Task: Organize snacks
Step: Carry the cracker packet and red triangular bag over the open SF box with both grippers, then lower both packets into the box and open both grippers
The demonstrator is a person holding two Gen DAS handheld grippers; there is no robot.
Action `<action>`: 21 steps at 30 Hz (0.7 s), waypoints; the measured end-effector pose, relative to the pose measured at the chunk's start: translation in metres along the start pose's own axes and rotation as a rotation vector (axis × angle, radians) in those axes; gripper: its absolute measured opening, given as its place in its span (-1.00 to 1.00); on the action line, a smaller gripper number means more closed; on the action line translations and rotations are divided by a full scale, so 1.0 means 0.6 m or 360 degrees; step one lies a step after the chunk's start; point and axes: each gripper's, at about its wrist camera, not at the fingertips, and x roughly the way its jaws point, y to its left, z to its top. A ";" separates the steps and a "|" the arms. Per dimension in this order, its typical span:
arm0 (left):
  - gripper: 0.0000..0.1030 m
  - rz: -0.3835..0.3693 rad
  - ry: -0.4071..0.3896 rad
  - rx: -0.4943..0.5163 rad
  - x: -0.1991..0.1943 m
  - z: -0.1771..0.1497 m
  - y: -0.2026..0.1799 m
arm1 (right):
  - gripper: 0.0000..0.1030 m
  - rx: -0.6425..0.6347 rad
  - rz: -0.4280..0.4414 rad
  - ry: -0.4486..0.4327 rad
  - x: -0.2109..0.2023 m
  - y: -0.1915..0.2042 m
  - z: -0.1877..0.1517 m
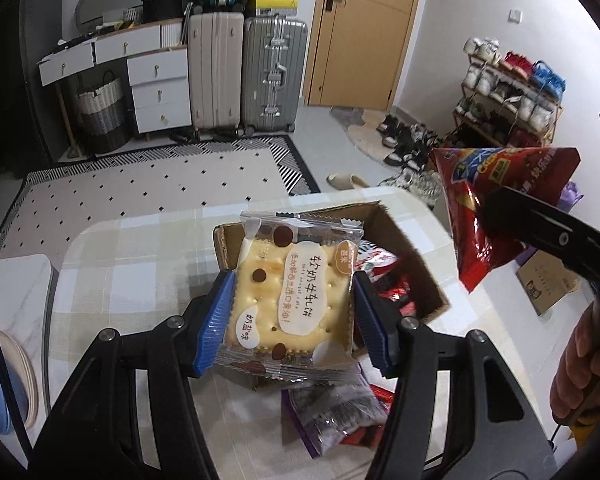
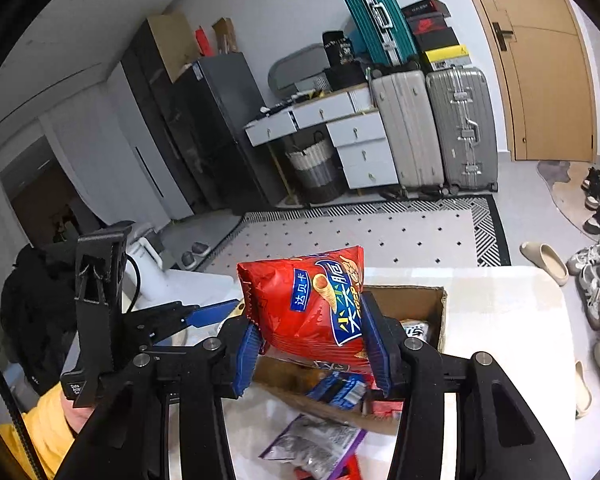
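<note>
my left hand-held gripper [image 1: 294, 314] clamps a flat cracker packet [image 1: 296, 296] right above the open cardboard box [image 1: 400, 232] on the bench [image 1: 140, 248], nearer it than my right hand-held gripper [image 2: 312, 350] holding the red chip bag [image 2: 312, 300].

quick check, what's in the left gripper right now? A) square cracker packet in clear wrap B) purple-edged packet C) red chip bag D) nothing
A: in the left wrist view the left gripper has its blue pads against both sides of the cracker packet; the red chip bag sits in the right gripper.
</note>
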 end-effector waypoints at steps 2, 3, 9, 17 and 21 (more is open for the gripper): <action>0.09 0.0004 0.0029 0.0004 0.028 0.003 0.002 | -0.09 0.0001 -0.0022 0.0034 0.023 -0.012 -0.002; 0.09 0.0007 0.0042 0.0007 0.041 0.006 0.002 | -0.09 0.0002 -0.0027 0.0044 0.032 -0.016 -0.002; 0.09 0.0002 0.0106 0.0009 0.109 0.011 0.006 | -0.09 0.0016 -0.0049 0.0111 0.080 -0.044 -0.013; 0.09 0.0015 0.0126 0.0031 0.149 0.014 0.005 | -0.09 0.0020 -0.0069 0.0164 0.116 -0.060 -0.028; 0.09 0.0003 0.0156 0.0014 0.165 0.015 0.012 | -0.09 0.0022 -0.0067 0.0169 0.122 -0.060 -0.031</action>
